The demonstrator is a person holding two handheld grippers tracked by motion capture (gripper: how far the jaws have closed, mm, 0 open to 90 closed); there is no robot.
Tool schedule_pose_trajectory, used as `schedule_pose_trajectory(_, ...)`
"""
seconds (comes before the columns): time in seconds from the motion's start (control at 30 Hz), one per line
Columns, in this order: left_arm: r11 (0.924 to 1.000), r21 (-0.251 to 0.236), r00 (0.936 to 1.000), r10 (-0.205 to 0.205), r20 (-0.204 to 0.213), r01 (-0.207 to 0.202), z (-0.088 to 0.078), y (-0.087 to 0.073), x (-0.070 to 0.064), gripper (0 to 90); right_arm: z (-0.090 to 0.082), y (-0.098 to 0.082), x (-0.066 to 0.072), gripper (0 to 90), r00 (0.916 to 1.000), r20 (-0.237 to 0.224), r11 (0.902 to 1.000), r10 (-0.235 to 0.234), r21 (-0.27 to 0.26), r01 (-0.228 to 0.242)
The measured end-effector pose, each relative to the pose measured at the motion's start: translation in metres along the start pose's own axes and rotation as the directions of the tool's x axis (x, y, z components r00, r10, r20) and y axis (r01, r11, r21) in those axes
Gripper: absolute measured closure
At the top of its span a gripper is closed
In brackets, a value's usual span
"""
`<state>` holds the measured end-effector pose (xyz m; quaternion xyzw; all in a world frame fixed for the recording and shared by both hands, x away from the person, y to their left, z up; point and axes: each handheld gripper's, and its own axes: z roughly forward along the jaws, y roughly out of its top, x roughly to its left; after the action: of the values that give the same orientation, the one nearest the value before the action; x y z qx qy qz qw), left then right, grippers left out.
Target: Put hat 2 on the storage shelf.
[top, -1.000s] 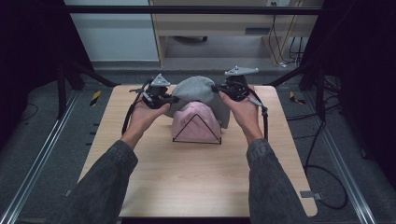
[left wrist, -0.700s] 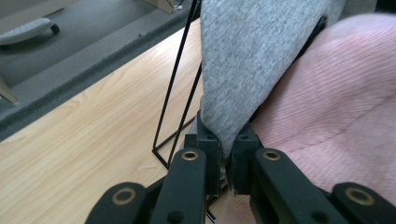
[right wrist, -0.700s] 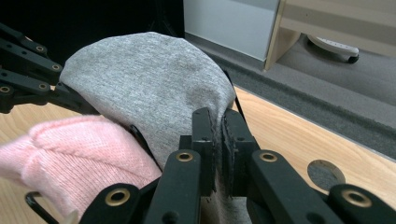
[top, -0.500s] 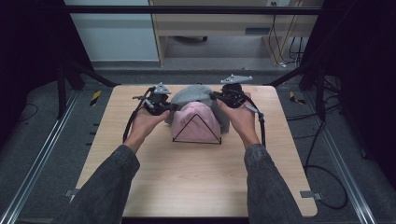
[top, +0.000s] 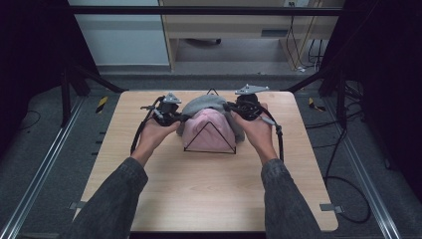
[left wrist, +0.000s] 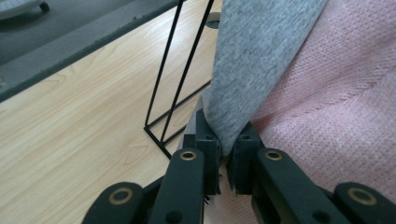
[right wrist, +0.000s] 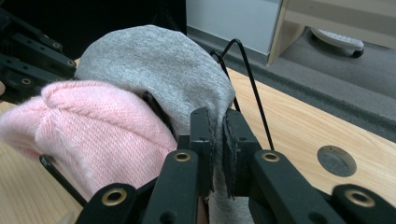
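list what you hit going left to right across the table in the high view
Left hand with the left gripper, its fingers shut on the grey knit cloth → pink knitted cloth on the black wire frame stand → right gripper, shut on the same grey cloth, in the right hand.

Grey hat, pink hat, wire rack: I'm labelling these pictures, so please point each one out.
grey hat point(right wrist: 159, 65), right gripper view, on its rounded crown.
pink hat point(top: 209, 130), high view, on its front face.
wire rack point(left wrist: 170, 70), left gripper view, on a slanted black rod.
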<state>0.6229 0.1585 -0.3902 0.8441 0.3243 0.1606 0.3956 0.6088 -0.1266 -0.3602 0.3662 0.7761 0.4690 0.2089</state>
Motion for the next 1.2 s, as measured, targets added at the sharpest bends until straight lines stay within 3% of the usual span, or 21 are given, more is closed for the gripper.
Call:
schedule_pose_trajectory(0.3, 1.0, -0.002, 1.0, 0.001, -0.006, -0.001, 0.0, -0.001, -0.001, 82.3, -0.006, -0.005, -0.002, 77.3, 1.0, 0.003, 1.0, 0.007, 0.004, -0.007)
schedule_pose_trajectory(0.77, 0.9999, -0.015, 1.0, -0.004, -0.007, 0.004, -0.001, -0.004, -0.001, 81.3, -0.007, -0.006, -0.003, 73.9, 0.9999, 0.01, 0.9999, 0.01, 0.003, -0.01)
schedule_pose_trajectory(1.03, 0.9978, -0.065, 0.9988, -0.017, -0.045, 0.014, -0.012, -0.004, 0.0, 64.6, -0.013, -0.006, -0.002, 61.3, 0.9989, 0.047, 0.9999, 0.006, -0.014, -0.005)
schedule_pose_trajectory(1.2, 0.9968, -0.08, 0.9985, -0.012, -0.054, 0.008, -0.02, -0.002, -0.002, 59.1, -0.018, -0.005, -0.003, 55.9, 0.9982, 0.058, 0.9996, 0.015, -0.026, -0.013)
